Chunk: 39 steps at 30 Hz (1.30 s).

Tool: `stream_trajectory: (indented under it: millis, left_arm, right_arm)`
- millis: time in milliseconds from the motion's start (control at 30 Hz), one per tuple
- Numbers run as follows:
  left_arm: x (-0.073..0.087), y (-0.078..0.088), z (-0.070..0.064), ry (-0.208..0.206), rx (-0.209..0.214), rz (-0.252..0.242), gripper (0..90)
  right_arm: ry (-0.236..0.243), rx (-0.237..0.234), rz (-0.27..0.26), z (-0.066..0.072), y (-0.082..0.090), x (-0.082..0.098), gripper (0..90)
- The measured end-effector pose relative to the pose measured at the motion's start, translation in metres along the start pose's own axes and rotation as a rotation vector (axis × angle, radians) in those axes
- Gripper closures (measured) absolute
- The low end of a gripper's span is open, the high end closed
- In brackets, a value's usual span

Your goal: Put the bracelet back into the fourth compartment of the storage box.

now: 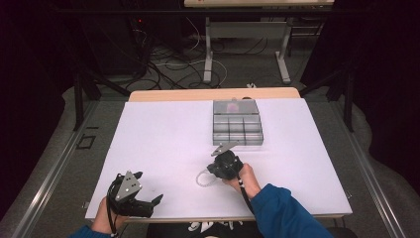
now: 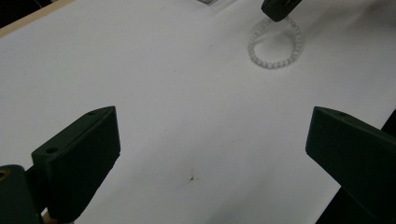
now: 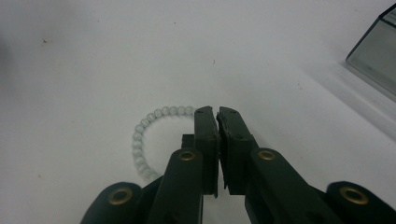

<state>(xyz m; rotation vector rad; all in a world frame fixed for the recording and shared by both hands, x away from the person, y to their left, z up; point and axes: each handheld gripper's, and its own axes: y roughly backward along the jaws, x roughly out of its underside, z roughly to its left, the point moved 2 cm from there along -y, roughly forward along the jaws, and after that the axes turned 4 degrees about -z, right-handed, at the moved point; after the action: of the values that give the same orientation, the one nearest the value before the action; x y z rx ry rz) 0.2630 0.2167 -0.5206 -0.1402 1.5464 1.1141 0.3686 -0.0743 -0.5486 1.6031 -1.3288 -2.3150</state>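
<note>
**Right gripper closed at a bead bracelet, left gripper wide open**

The bracelet [image 1: 202,178] is a ring of small round beads, pale and a little translucent, like milky glass or plastic. It lies flat on the white, matte table [image 1: 163,144], in front of the box [image 1: 237,122] on the person's side and a little to the left of it.

The box is grey and see-through, with hard straight walls that divide it into square compartments. Something pink is in its far part; it is too small to name.

The right gripper [image 3: 217,113] is black, with flat rectangular jaws and brass-coloured screws. Its jaws are pressed together at the right edge of the bracelet. Whether a bead is pinched between them, I cannot tell: the jaws cover that part of the ring.

The left gripper [image 2: 212,140] rests well to the left of the bracelet, near the table's front edge. Its two thick black jaws stand wide apart, with only bare table between them.

The left gripper view shows the bracelet [image 2: 275,46] as a nearly whole ring, with the tip of the right gripper on its far edge. The right gripper view shows only the left arc of the beads [image 3: 144,140]. The high view shows a blue sleeve [image 1: 287,213] and the grey plate on each gripper.
</note>
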Motion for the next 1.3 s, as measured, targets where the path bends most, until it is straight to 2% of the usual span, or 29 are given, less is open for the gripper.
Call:
stream_trajectory:
  millis: [67,100,233,267,467,833,1133,1167,1300]
  left_arm:
    - [0.0,0.0,0.0,0.0,0.0,-0.005,3.1]
    - [0.0,0.0,0.0,0.0,0.0,-0.002,3.1]
    - [0.0,0.0,0.0,0.001,-0.001,-0.004,3.1]
    - [0.0,0.0,0.0,0.0,-0.001,-0.004,3.1]
    - [0.0,0.0,0.0,0.001,-0.001,-0.003,3.1]
    - [0.0,0.0,0.0,0.001,-0.001,-0.004,3.1]
    - [0.0,0.0,0.0,0.0,0.001,-0.002,3.1]
    - [0.0,0.0,0.0,0.001,0.002,-0.002,3.0]
    - [0.0,0.0,0.0,0.001,0.001,-0.003,3.1]
  right_arm:
    - [0.005,-0.004,-0.005,-0.001,0.001,-0.001,87.0]
    - [-0.018,-0.001,-0.015,0.001,0.004,-0.002,87.0]
    - [-0.017,-0.006,-0.003,0.001,0.009,-0.005,87.0]
    - [-0.017,-0.009,-0.028,0.001,0.009,-0.006,87.0]
    - [-0.009,-0.008,-0.058,-0.001,0.019,-0.012,87.0]
    - [-0.03,0.002,-0.115,-0.005,0.039,-0.022,87.0]
    - [-0.021,0.001,-0.116,-0.008,0.05,-0.025,86.9]
    - [-0.025,0.007,-0.134,-0.008,0.052,-0.025,87.0]
    - [-0.025,0.008,-0.138,-0.009,0.056,-0.025,86.9]
